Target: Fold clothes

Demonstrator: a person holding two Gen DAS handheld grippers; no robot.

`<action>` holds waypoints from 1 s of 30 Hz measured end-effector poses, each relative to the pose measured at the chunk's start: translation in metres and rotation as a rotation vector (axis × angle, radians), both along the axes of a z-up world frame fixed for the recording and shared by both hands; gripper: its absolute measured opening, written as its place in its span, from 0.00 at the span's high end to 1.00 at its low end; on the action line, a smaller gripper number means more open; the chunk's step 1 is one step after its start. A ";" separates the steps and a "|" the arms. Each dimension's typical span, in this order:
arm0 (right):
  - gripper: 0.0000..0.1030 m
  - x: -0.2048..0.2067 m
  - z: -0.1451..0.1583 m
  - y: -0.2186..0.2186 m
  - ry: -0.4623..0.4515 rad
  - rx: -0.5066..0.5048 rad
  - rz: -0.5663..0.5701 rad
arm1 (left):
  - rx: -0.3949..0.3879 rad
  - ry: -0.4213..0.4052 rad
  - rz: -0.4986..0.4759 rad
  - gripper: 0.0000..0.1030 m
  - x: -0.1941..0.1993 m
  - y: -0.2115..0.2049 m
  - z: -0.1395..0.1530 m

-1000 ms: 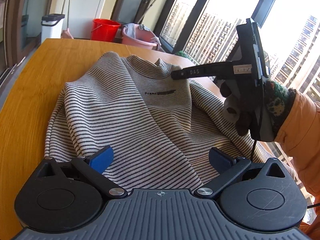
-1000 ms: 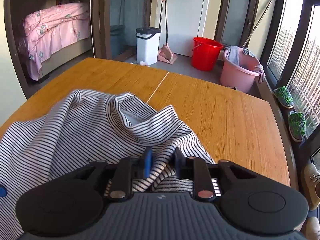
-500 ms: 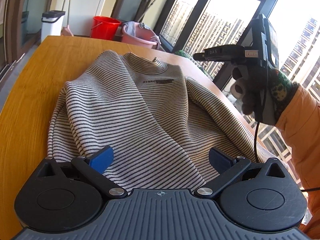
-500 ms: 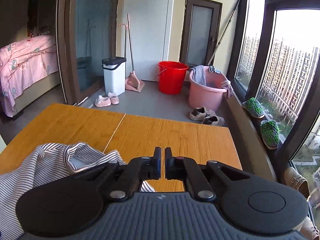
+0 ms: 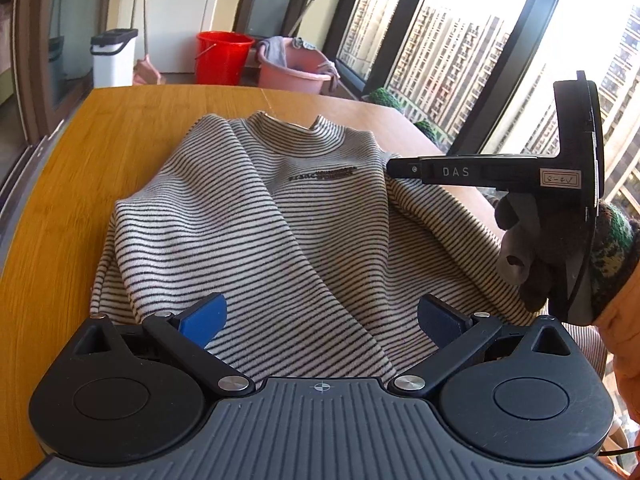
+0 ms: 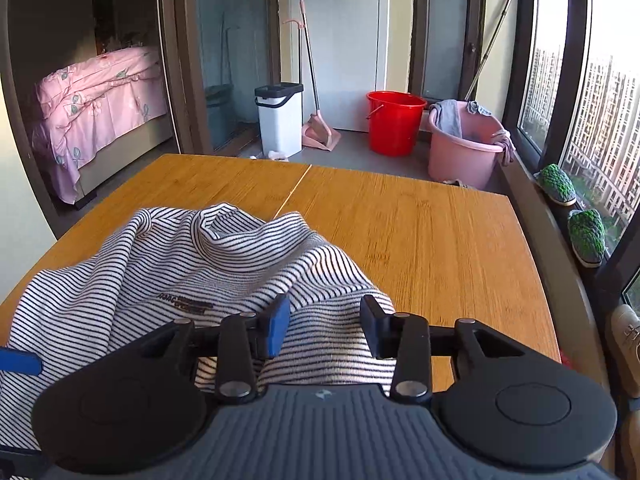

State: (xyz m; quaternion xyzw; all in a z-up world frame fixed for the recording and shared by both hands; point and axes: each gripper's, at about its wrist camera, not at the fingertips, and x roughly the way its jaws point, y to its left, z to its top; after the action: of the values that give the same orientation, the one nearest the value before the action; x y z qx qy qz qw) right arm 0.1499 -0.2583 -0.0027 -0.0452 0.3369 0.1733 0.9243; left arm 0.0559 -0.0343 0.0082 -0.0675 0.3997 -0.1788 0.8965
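- The right tool (image 6: 322, 326) is seen with its jaws partly apart, having just been opening; striped cloth lies between and below them, but the pads do not press on it, so nothing is gripped.
- The left tool (image 5: 320, 316) is held with its jaws spread wide over the near part of the garment, nothing being clamped.
- The striped sweater (image 5: 280, 232) is spread on the worktop (image 5: 72, 184), chest print up and collar towards the far edge. In the right wrist view the collar end is bunched into loose folds just ahead of the right tool.
- The right tool is judged to be placed over the shoulder on its side, where a sleeve fold would be started, and the left tool over the lower body, ready for a hem or side.
- From the left wrist view the right tool is seen from the side, carried in a gloved hand (image 5: 520, 248) with an orange sleeve (image 5: 624, 328) behind it.
- The worktop is of warm wood grain with a seam down its middle; its far half is bare.
- Beyond it are found a red bucket (image 6: 396, 122), a pink tub (image 6: 464, 148) with rags, a white bin (image 6: 280, 118) and a dustpan.
- A bed (image 6: 100, 92) with pink covers is seen through a doorway; tall windows face apartment blocks.
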 end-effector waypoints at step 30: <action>0.60 -0.100 0.013 -0.015 0.058 0.170 0.252 | -0.083 -0.062 0.097 0.12 -0.018 0.068 0.039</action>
State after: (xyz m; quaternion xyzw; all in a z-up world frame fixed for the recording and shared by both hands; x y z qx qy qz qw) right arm 0.0501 -0.2736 0.0101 -0.0037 0.3395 0.3168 0.8856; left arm 0.0377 0.0339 0.0468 -0.1184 0.3604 -0.1534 0.9124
